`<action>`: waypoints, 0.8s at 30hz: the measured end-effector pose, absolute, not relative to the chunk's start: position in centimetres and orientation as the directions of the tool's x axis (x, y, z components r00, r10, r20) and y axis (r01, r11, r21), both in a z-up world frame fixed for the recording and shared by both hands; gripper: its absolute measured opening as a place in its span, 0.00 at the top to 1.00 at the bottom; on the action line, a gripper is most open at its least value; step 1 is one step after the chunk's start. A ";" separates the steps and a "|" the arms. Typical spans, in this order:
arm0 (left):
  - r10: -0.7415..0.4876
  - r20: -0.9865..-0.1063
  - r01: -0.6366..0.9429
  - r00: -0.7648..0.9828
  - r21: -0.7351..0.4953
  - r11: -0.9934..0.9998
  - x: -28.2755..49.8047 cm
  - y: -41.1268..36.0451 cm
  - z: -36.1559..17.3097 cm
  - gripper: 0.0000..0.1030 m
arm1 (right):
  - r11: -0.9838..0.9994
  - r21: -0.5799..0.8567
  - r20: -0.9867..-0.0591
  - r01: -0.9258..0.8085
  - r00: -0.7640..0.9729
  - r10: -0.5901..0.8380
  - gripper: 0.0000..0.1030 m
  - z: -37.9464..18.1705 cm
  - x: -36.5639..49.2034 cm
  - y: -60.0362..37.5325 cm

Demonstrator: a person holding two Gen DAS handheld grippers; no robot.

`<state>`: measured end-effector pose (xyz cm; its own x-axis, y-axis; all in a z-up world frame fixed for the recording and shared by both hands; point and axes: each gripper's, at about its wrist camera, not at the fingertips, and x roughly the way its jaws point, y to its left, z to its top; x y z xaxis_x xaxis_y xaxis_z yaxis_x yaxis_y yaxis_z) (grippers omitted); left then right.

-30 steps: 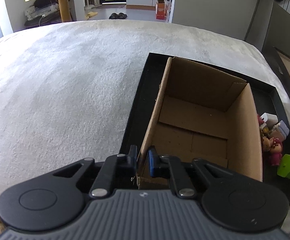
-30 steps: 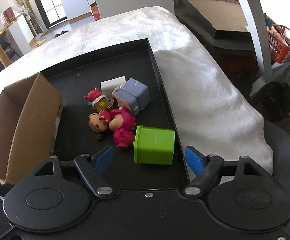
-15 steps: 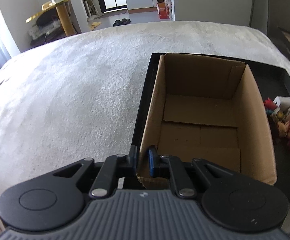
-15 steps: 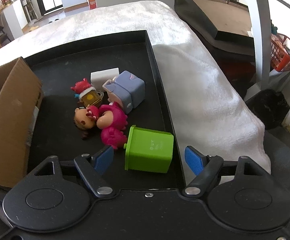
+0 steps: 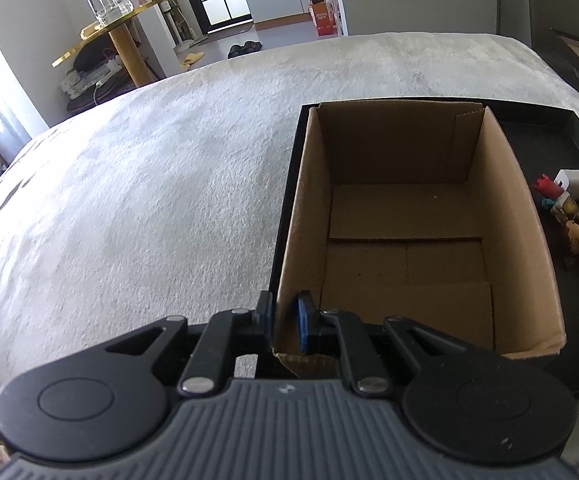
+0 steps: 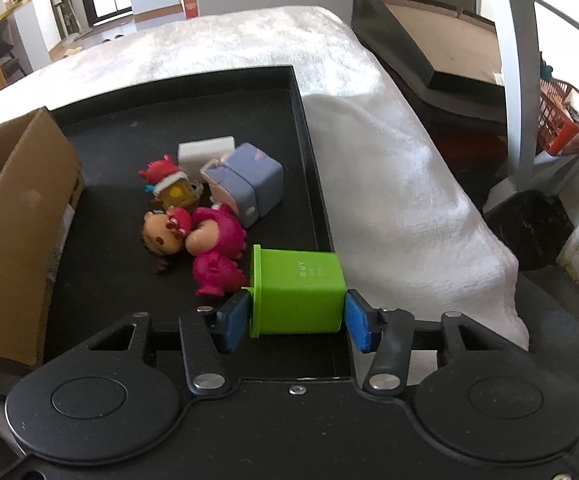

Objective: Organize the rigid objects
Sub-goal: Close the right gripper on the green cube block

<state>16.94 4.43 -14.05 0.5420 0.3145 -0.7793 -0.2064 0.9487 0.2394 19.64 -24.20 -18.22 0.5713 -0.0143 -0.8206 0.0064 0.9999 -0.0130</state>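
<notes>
- Our right gripper straddles the bright green square plastic cup, which lies on its side at the near right corner of the black shallow tray; both blue pads sit at its flanks, yet we cannot tell whether they press it already or only touch.
- Our left gripper is clamped on the near left wall of the open brown cardboard box, which stands in the same tray and holds nothing we can see.
- We judge the green cup light and stiff, with smooth, probably slippery walls; being hollow, it may flex a little near its flanged open rim, so we would take hold across the solid body, away from that rim, much as the pads now sit.
- Cardboard is light and bends easily, so the pinch on one wall serves to steady the box, not to lift it.
- Beside the cup lie a pink plastic doll figure, a small red-and-gold toy figure, a lavender cube-shaped toy and a white rectangular block, bunched and touching one another.
- These look hard and light; the rounded figures offer poor flat faces, so we would pinch them across the torso.
- Tray and box rest on a white fuzzy blanket, soft underfoot, so the tray may tilt when pressed.
</notes>
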 end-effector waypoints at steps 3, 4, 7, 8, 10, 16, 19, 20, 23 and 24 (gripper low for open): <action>0.312 -0.781 -0.209 0.541 0.235 0.949 16.9 4.6 -14.0 0.89 | 1.000 -0.012 -0.811 -0.015 0.585 0.000 0.52 -17.5 19.4 -23.8; 0.312 -0.781 -0.211 0.540 0.233 0.949 17.0 4.6 -14.1 0.89 | 1.000 -0.013 -0.808 -0.022 0.590 0.002 0.52 -17.2 19.4 -23.6; 0.311 -0.782 -0.212 0.541 0.231 0.950 16.9 4.7 -14.1 0.89 | 0.999 -0.018 -0.798 -0.041 0.603 0.010 0.52 -16.5 19.3 -23.1; 0.310 -0.782 -0.213 0.541 0.229 0.950 16.9 4.7 -14.1 0.89 | 0.999 -0.021 -0.795 -0.047 0.607 0.012 0.52 -16.3 19.2 -22.9; 0.308 -0.783 -0.215 0.540 0.225 0.950 17.0 4.7 -14.2 0.89 | 0.998 -0.028 -0.790 -0.062 0.613 0.016 0.52 -15.9 19.1 -22.6; 0.295 -0.788 -0.220 0.540 0.207 0.953 16.9 5.0 -14.1 0.89 | 0.993 -0.056 -0.770 -0.107 0.637 0.025 0.52 -14.6 19.0 -21.4; 0.290 -0.789 -0.221 0.541 0.199 0.955 16.9 5.2 -14.1 0.89 | 0.989 -0.074 -0.759 -0.126 0.650 0.026 0.52 -13.9 19.0 -20.8; 0.288 -0.789 -0.221 0.543 0.197 0.955 16.9 5.2 -14.1 0.89 | 0.989 -0.076 -0.757 -0.130 0.653 0.028 0.52 -13.7 19.0 -20.6; 0.281 -0.790 -0.221 0.545 0.188 0.957 16.9 5.4 -14.1 0.90 | 0.988 -0.071 -0.756 -0.134 0.654 0.035 0.52 -13.0 19.2 -19.9; 0.278 -0.791 -0.222 0.546 0.183 0.958 16.9 5.4 -14.1 0.90 | 0.988 -0.071 -0.754 -0.137 0.656 0.037 0.52 -12.7 19.3 -19.6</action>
<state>16.86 5.44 -14.10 0.5457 0.2776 -0.7906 -0.2224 0.9577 0.1827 19.31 -19.64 -12.71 0.6561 0.0368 -0.7538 -0.1374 0.9879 -0.0714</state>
